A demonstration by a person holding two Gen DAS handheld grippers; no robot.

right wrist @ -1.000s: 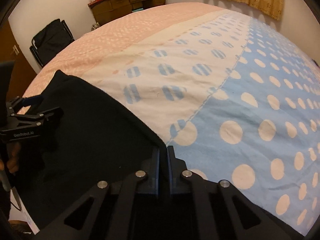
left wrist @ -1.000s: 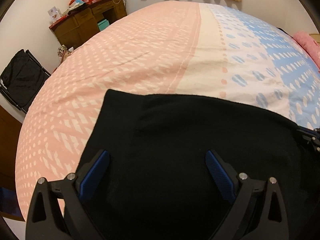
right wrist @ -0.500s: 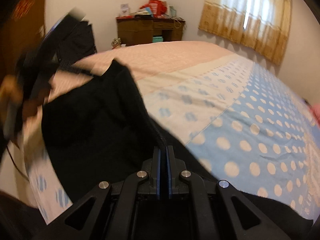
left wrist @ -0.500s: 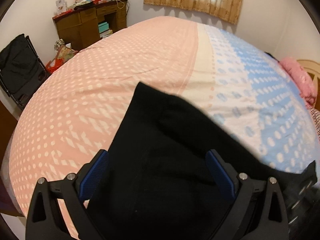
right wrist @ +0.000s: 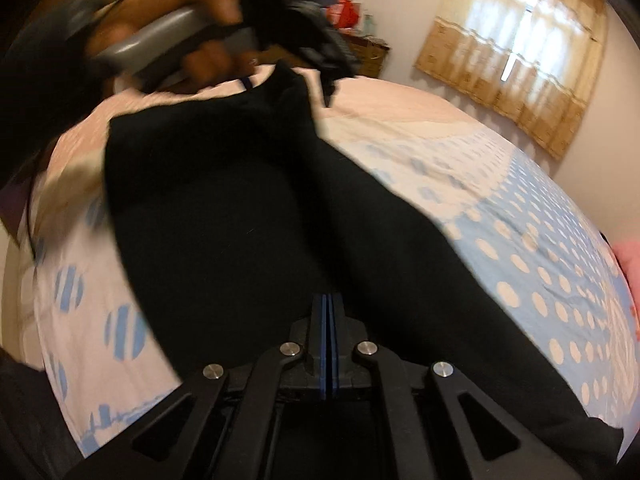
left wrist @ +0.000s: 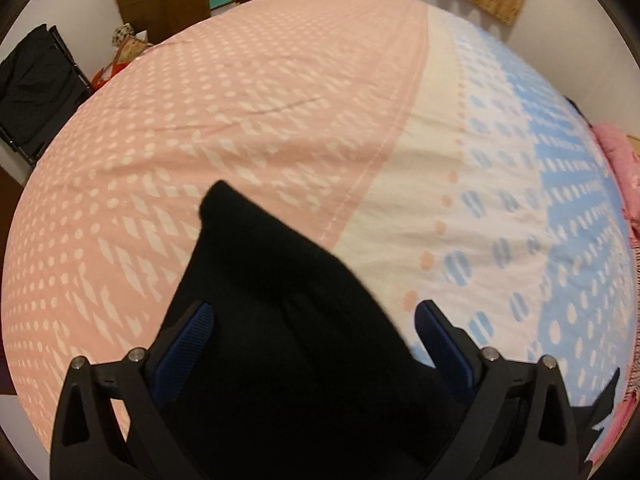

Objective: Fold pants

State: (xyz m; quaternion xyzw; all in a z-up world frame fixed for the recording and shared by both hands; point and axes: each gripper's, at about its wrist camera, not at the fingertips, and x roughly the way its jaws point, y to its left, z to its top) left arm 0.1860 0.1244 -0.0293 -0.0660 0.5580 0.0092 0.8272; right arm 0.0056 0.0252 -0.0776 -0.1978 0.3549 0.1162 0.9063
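Observation:
The black pants (left wrist: pixel 280 280) lie bunched into a raised ridge on the bed (left wrist: pixel 240 120), with one corner pointing away over the pink side. My left gripper (left wrist: pixel 314 320) is open, its blue pads wide apart on either side of the fabric and not pressing it. In the right wrist view my right gripper (right wrist: pixel 326 300) is shut on the black pants (right wrist: pixel 240 220), which stretch away from its tips. A hand (right wrist: pixel 180 28) holds the left gripper (right wrist: pixel 320 52), blurred, just above the pants' far peak.
The bedspread (right wrist: pixel 520 240) is pink on the left, cream in the middle and blue with dots on the right. A wooden desk (left wrist: pixel 180 4) and a black folding chair (left wrist: pixel 36 88) stand beyond the bed. Pink bedding (left wrist: pixel 620 168) lies at the right edge.
My right gripper has swept left with the pants' edge, drawing the flat cloth into a narrow raised fold. The left gripper has stayed open and ended closer to the right one.

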